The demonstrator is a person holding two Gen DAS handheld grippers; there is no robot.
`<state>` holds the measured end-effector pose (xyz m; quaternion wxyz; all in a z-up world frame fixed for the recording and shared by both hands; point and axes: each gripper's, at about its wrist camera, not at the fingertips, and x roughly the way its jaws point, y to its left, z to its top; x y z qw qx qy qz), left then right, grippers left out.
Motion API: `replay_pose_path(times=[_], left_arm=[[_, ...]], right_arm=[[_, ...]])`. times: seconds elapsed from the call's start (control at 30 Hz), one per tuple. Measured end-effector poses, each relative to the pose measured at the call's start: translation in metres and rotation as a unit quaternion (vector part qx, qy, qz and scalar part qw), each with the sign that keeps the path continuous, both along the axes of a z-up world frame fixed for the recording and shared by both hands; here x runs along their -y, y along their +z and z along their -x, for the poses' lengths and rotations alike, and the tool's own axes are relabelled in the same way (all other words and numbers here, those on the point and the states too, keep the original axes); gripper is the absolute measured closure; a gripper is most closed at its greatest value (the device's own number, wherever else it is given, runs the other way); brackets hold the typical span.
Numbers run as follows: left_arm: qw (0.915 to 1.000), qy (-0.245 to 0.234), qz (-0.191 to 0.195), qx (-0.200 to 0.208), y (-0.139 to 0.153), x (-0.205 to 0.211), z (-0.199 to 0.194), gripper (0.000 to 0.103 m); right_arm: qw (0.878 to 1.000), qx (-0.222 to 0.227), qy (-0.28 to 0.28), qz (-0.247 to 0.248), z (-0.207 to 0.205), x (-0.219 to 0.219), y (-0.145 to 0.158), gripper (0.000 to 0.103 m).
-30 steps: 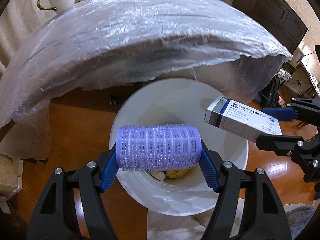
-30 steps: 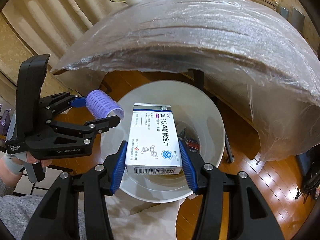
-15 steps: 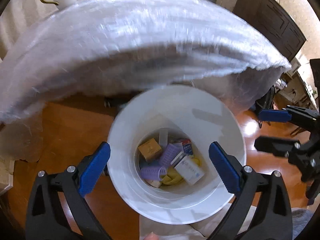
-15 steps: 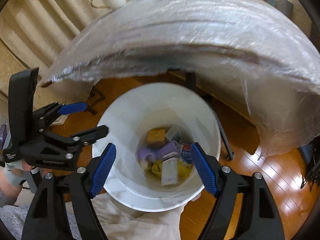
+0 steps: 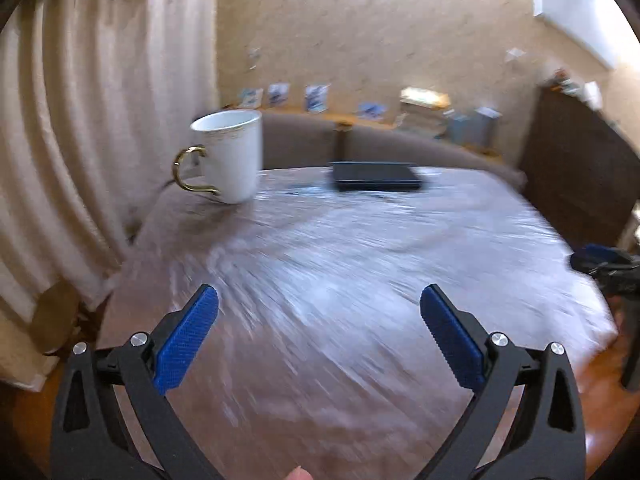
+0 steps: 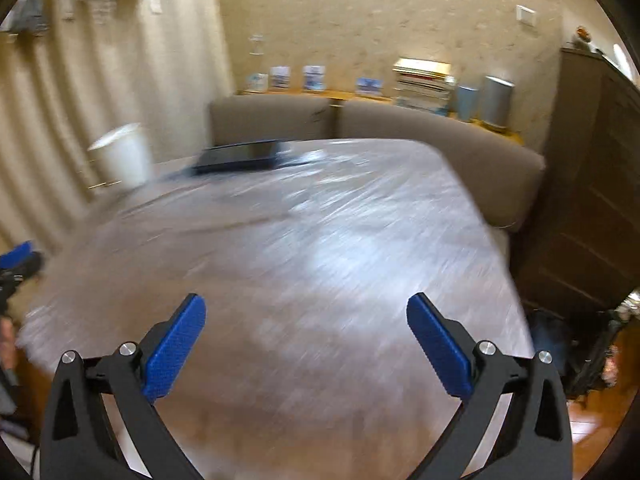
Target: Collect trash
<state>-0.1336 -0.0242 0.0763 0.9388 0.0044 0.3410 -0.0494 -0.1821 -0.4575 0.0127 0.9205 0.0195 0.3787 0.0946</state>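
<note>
Both empty: left gripper (image 5: 319,306) and right gripper (image 6: 306,314) jaws spread wide over the plastic-covered table (image 5: 360,264). No trash visible on it. Mug (image 5: 230,156) at 11 o'clock and dark flat case (image 5: 376,176) at 12 don't look like trash. Any remaining scraps are likely light; pinch them across the middle.

Plastic-covered table (image 5: 360,264): mug (image 5: 230,156), dark tablet (image 5: 376,176).

Beige textured wall (image 6: 360,20) behind the brown sofa (image 6: 400,128); pleated curtains (image 5: 80,120) hang left of the sofa, a dark wooden cabinet (image 6: 592,180) stands right, orange wood floor (image 6: 592,420) below it.
</note>
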Motion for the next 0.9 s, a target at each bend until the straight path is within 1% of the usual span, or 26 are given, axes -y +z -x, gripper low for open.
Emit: replay_pose_path(times=[0.07, 0.1, 0.13, 0.23, 0.33, 0.4, 0.47, 0.5, 0.53, 0.57, 0.63, 0.73, 0.9], left_arm=[[0.9999, 0.008, -0.009, -0.011, -0.011, -0.005, -0.031, 0.002], [0.9995, 0.013, 0.0, -0.029, -0.018, -0.009, -0.05, 0.002], [0.9992, 0.014, 0.008, -0.037, -0.025, -0.013, -0.061, 0.002], [0.9977, 0.036, 0.017, -0.054, -0.043, -0.03, -0.092, 0.002], [0.9958, 0.054, 0.024, -0.07, -0.055, -0.039, -0.105, 0.002], [0.9953, 0.055, 0.017, -0.078, -0.063, -0.041, -0.109, 0.002], [0.995, 0.051, 0.01, -0.086, -0.067, -0.037, -0.114, 0.002], [0.9938, 0.047, 0.015, -0.1, -0.071, -0.036, -0.118, 0.002], [0.9927, 0.045, 0.028, -0.109, -0.074, -0.037, -0.121, 0.002], [0.9919, 0.046, 0.032, -0.114, -0.076, -0.038, -0.122, 0.002], [0.991, 0.055, 0.018, -0.121, -0.078, -0.037, -0.123, 0.002], [0.9899, 0.054, -0.015, -0.13, -0.081, -0.031, -0.128, 0.001], [0.9898, 0.056, -0.013, -0.131, -0.079, -0.032, -0.128, 0.001]], right_arm=[[1.0, -0.021, -0.014, 0.003, -0.035, 0.01, -0.011, 0.004], [0.999, -0.028, -0.02, 0.007, -0.05, 0.012, -0.016, 0.004], [0.999, -0.029, -0.024, 0.011, -0.063, 0.014, -0.02, 0.004], [0.998, -0.041, -0.034, 0.019, -0.087, 0.017, -0.033, 0.004], [0.997, -0.059, -0.048, 0.021, -0.113, 0.025, -0.047, 0.004], [0.996, -0.066, -0.053, 0.026, -0.118, 0.027, -0.055, 0.004], [0.996, -0.06, -0.054, 0.037, -0.124, 0.032, -0.061, 0.004], [0.996, -0.057, -0.054, 0.045, -0.126, 0.031, -0.062, 0.004], [0.996, -0.056, -0.056, 0.048, -0.128, 0.03, -0.062, 0.004], [0.996, -0.056, -0.058, 0.048, -0.13, 0.031, -0.063, 0.004], [0.995, -0.057, -0.063, 0.048, -0.134, 0.033, -0.063, 0.004], [0.995, -0.058, -0.069, 0.048, -0.137, 0.036, -0.063, 0.004], [0.995, -0.058, -0.071, 0.05, -0.137, 0.035, -0.063, 0.004]])
